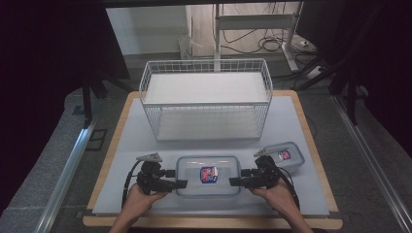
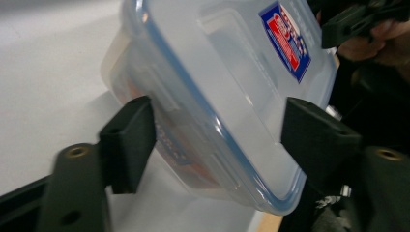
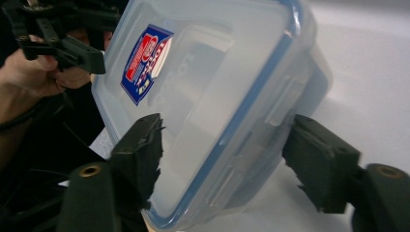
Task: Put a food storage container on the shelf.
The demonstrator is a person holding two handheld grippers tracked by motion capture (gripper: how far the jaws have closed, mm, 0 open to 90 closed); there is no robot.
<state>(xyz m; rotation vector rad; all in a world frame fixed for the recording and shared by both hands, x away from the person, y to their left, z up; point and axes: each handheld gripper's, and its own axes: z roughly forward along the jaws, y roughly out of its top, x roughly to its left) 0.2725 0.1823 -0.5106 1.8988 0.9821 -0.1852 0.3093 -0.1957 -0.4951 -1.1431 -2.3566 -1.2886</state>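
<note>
left tongs [image 1: 179, 179]: spread around box [image 1: 208, 175] left end, lower centre | right tongs [image 1: 236, 177]: spread around its right end | basket [image 1: 206, 99] above

The high view is dimly and evenly lit; the table [image 1: 296, 145] is rendered pale grey, while both side margins are lost in near-black. Soft, weak shadows are cast beneath the basket [image 1: 206, 99]. In both gripper views the light is brighter and a faint sheen is seen on the box [image 2: 227, 92] lid. The near black jaws are blurred and softened. The far background is rendered out of focus.
</note>
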